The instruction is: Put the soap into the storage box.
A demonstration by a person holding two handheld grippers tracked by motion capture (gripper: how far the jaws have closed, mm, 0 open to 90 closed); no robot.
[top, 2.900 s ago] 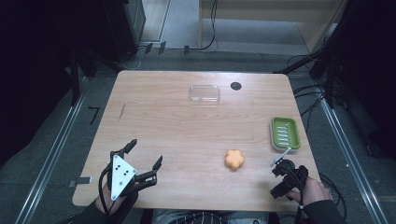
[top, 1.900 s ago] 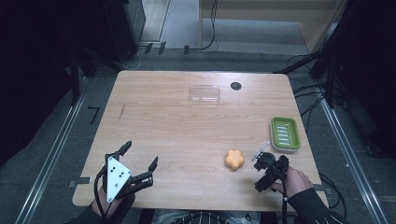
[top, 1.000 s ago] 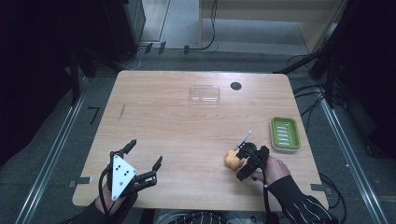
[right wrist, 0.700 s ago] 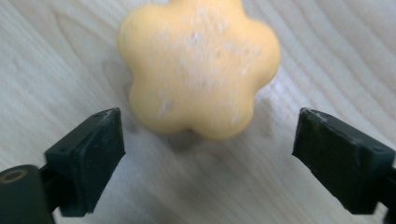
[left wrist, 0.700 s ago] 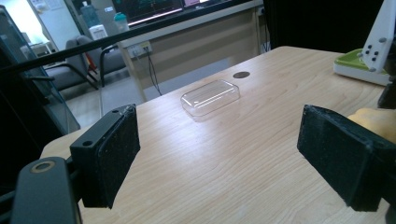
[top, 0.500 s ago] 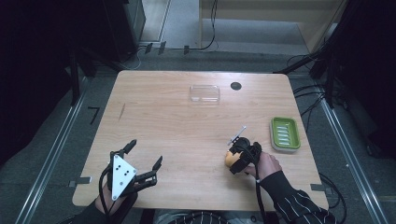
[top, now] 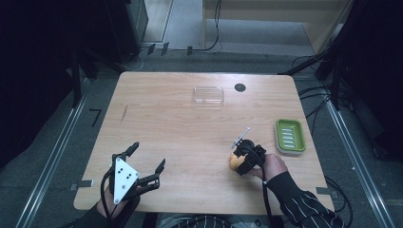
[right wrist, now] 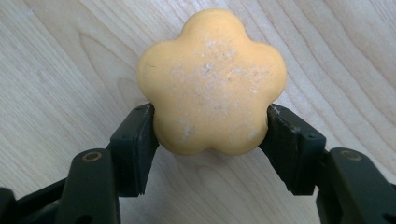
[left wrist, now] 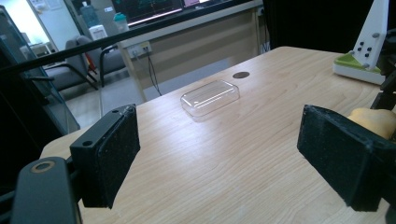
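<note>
An orange flower-shaped soap (right wrist: 212,81) lies on the wooden table (top: 176,137), right of centre near the front. My right gripper (right wrist: 210,133) points down at it, and its jaws have just been closing; both pads now press the soap's sides. In the high view the right gripper (top: 240,160) covers most of the soap (top: 233,162). My left gripper (top: 145,164) rests at the table's front left, open, with nothing between its pads (left wrist: 109,161). The soap (left wrist: 376,121) peeks out behind the right-hand pad in the left gripper view.
A clear plastic lid (top: 208,95) lies at the back middle, beside a dark round hole (top: 240,87). A green ribbed soap dish (top: 290,136) stands near the right edge, just right of my right hand. The person's striped sleeve (top: 304,209) enters at the bottom right.
My right gripper moved left from the table's right edge to the soap, lowered over it and shut on it. The left gripper stayed put.
</note>
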